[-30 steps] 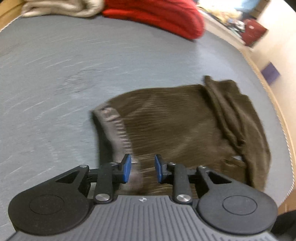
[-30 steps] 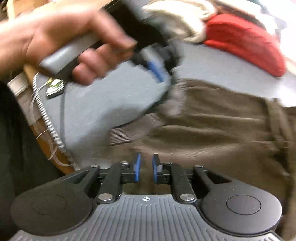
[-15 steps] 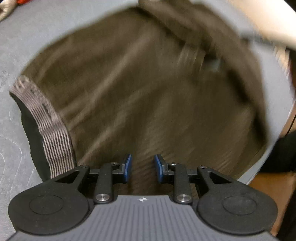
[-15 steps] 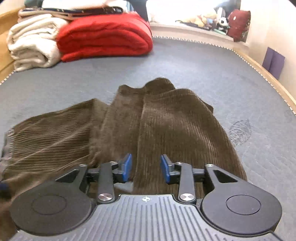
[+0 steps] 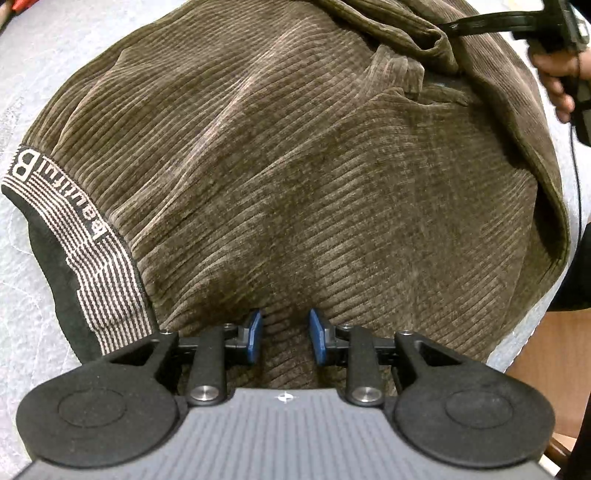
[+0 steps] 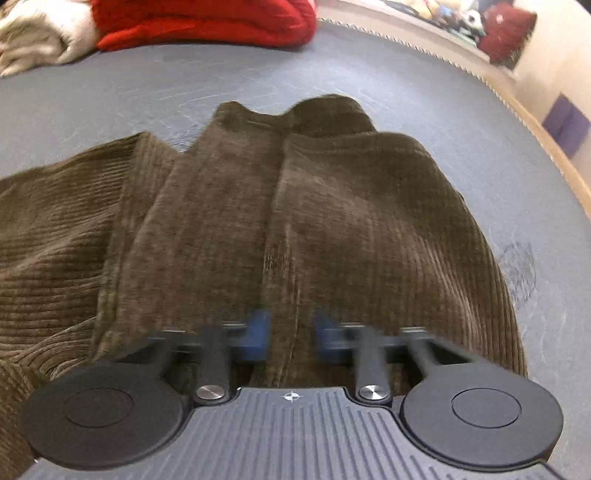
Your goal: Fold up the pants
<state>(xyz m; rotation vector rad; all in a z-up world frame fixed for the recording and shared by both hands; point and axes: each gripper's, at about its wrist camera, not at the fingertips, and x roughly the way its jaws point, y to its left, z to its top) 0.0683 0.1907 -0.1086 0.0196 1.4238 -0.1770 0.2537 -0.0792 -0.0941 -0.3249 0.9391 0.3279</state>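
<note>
The brown corduroy pants (image 5: 295, 177) lie partly folded on the grey quilted bed surface (image 6: 461, 129), filling most of both wrist views. The left gripper (image 5: 284, 336) points straight down over the pants, near their striped elastic waistband (image 5: 77, 251), which sits just left of it. Its blue pads (image 5: 255, 334) stand moderately apart with bare corduroy showing in the gap; the pads do not pinch any cloth, so this claw is released.

The right gripper (image 6: 291, 334) slants downward over the folded leg part of the pants. A raised ridge of corduroy runs straight up between its blurred blue pads (image 6: 258, 332), and the jaws are closing on it; the blur does not let me tell whether the pads already press the cloth. In the left wrist view the person's right hand (image 5: 557, 77) shows at the upper right edge, gripping the black handle of that tool beside the far edge of the pants.

From the right wrist view, the long folds of the pants run away from the camera toward a red folded blanket (image 6: 199, 22) and a cream folded blanket (image 6: 40, 37) at the far end of the bed. The waistband end lies toward the left side of the garment and the bunched legs toward the right. A wooden bed frame edge (image 6: 554, 147) borders the surface on the right.
</note>
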